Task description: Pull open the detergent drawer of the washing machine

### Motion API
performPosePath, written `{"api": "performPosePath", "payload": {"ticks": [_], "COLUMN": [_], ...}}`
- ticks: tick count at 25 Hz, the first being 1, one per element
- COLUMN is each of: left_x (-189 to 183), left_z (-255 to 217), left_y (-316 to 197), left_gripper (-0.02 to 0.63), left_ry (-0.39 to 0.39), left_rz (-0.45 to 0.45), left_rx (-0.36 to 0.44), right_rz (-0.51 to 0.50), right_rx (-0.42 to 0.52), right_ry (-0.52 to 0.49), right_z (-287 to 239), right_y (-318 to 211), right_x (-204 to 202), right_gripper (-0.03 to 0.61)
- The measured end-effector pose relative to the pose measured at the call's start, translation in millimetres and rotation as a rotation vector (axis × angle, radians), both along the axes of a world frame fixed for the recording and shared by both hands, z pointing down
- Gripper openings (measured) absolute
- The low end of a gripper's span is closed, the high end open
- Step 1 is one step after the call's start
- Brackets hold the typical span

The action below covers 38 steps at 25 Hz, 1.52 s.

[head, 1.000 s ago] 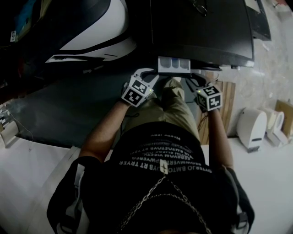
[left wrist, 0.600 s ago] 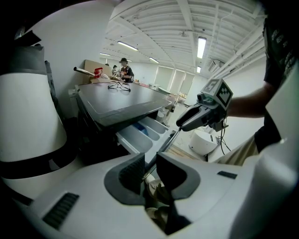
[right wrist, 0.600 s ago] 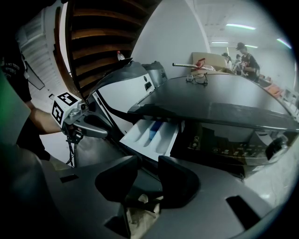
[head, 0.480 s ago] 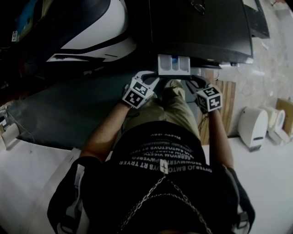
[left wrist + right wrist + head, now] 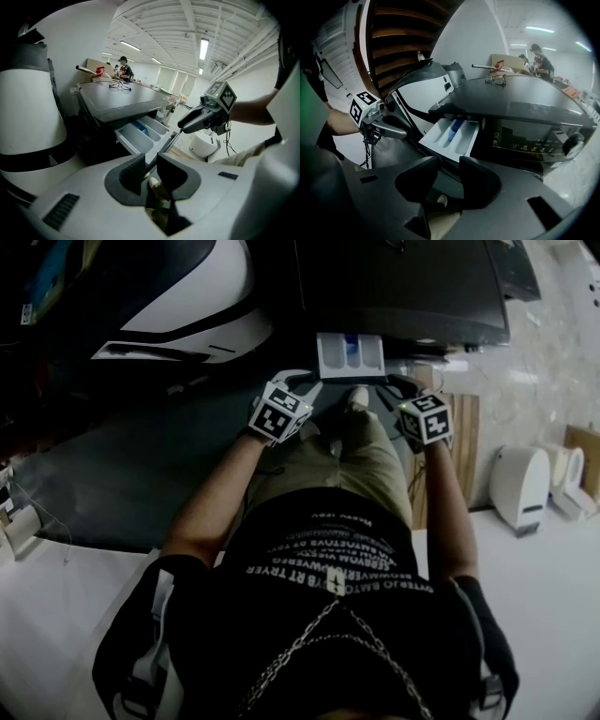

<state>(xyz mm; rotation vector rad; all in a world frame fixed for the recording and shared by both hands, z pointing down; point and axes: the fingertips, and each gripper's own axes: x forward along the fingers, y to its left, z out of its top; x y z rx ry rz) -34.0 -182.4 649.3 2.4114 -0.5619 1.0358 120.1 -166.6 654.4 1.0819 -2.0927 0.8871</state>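
Beside pulled-out drawer (image 5: 450,136), control panel (image 5: 529,140): right gripper view only.

A big open workshop or test hall, not a home: white ribbed ceiling (image 5: 187,28) with long strip lights (image 5: 204,48) across the top of the left gripper view, a person (image 5: 124,68) far off by a cardboard box (image 5: 93,65), and white appliances (image 5: 518,486) on the floor right of the washing machine (image 5: 403,287) in the head view.

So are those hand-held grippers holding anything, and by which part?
Nothing. The left hand-held gripper and right hand-held gripper have jaws apart, empty; the open detergent drawer lies ahead.
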Motion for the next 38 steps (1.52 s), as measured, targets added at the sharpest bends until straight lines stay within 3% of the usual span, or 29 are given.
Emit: {"api": "performPosePath", "payload": {"ticks": [8, 14, 22, 25, 28, 32, 38], "left_x": [2, 2, 3, -1, -3, 10, 19], "left_z": [0, 1, -2, -10, -36, -98, -214], "left_y": [15, 27, 34, 35, 40, 55, 70], "left_gripper": [0.077, 0.075, 0.077, 0.075, 0.069, 0.013, 0.003], "left_ry": [0.021, 0.005, -0.006, -0.005, 0.021, 0.133, 0.251], "left_rz": [-0.036, -0.066, -0.157, -0.232, -0.304, -0.336, -0.341], "left_rx": [-0.029, -0.002, 0.03, 0.046, 0.142, 0.3, 0.486], "right_rz": [-0.055, -0.113, -0.092, -0.058, 0.01, 0.073, 0.038], "right_rx": [-0.042, -0.056, -0.037, 0.058, 0.178, 0.317, 0.527], "right_ry": [-0.003, 0.008, -0.017, 0.001, -0.034, -0.098, -0.092], "right_z": [3, 10, 9, -10, -49, -105, -212], "right_y": [18, 35, 40, 40, 44, 50, 69], "right_x": [0, 3, 5, 11, 19, 30, 34], "right_gripper": [0.124, 0.124, 0.124, 0.124, 0.09, 0.005, 0.002]}}
